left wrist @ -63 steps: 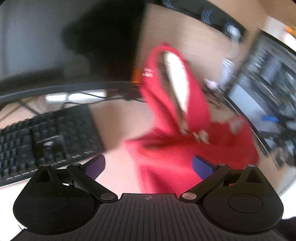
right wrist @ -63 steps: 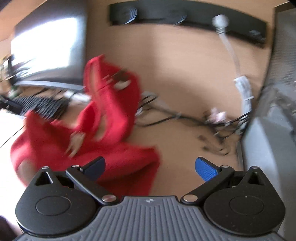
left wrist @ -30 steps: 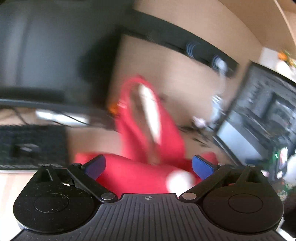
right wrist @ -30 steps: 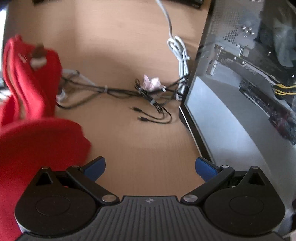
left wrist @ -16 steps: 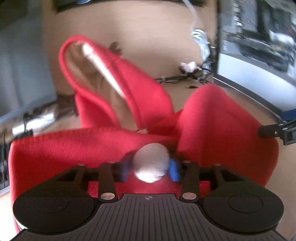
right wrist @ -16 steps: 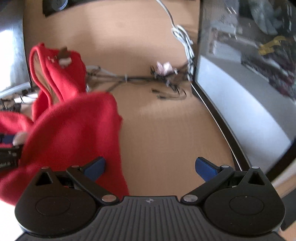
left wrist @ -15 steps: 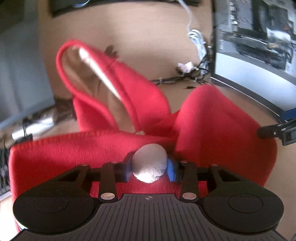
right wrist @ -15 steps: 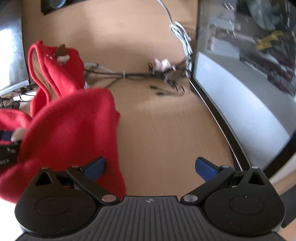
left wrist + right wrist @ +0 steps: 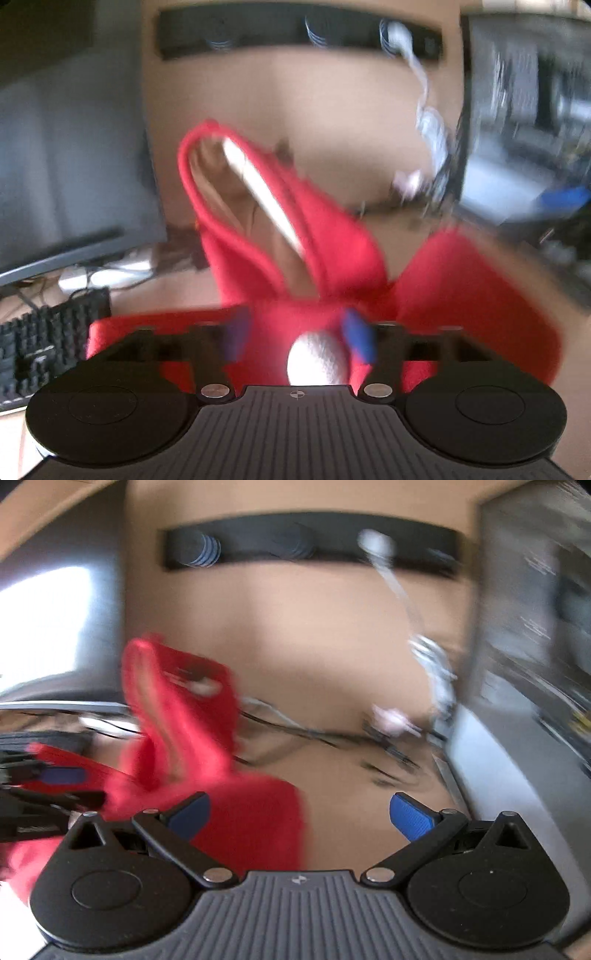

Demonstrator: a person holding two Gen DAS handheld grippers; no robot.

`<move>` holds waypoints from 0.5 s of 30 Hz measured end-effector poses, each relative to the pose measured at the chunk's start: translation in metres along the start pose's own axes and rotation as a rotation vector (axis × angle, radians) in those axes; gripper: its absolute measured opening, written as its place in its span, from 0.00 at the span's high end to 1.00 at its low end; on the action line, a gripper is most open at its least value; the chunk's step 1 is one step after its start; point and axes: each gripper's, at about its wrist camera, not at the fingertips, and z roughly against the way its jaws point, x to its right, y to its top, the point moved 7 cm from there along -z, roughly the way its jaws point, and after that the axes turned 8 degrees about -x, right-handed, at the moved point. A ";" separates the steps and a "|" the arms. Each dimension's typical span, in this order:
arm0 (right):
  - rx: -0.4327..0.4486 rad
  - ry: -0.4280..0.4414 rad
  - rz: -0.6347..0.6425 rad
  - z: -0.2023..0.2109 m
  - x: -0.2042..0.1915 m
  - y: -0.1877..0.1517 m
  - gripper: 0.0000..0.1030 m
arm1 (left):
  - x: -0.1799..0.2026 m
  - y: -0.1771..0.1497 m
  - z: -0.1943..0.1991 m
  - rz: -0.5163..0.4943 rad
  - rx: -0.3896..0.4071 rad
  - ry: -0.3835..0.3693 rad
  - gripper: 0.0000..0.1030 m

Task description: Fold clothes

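Observation:
A red hooded garment point(image 9: 461, 295) with a pale lining lies crumpled on the wooden desk point(image 9: 332, 110), its hood point(image 9: 229, 206) standing up at the back. Its white pom-pom point(image 9: 317, 358) sits between the fingers of my left gripper point(image 9: 297, 338), whose jaws are opening; the ball is close to the right pad and well apart from the left one. My right gripper point(image 9: 301, 816) is open to the right of the pile, with the red garment point(image 9: 251, 812) reaching under its left finger. The left gripper point(image 9: 55, 779) shows at that view's left edge.
A dark monitor point(image 9: 74, 166) and a black keyboard point(image 9: 44, 339) stand on the left. A tangle of cables point(image 9: 369, 738) lies at the back, a computer case point(image 9: 535, 664) rises on the right, and a black power strip point(image 9: 310, 542) runs along the back wall.
My left gripper was shut on the white pom-pom half a second ago; its jaws have now parted around it. The right gripper has tilted up and more of the back wall shows.

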 end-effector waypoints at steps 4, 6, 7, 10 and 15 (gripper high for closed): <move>-0.022 0.249 0.030 -0.023 -0.033 0.008 0.00 | -0.025 0.001 -0.001 0.038 0.007 -0.006 0.08; -0.051 0.322 0.045 -0.042 -0.045 0.004 0.00 | -0.041 -0.004 -0.012 0.077 -0.021 -0.002 0.08; -0.076 0.340 0.046 -0.055 -0.047 0.000 0.00 | -0.050 -0.011 -0.020 0.109 -0.038 0.020 0.08; -0.136 0.260 0.046 -0.094 -0.036 -0.017 0.00 | -0.079 -0.031 -0.043 0.203 -0.090 0.091 0.08; -0.163 0.243 -0.068 -0.108 -0.007 -0.033 0.00 | -0.100 -0.042 -0.054 0.344 -0.108 0.083 0.05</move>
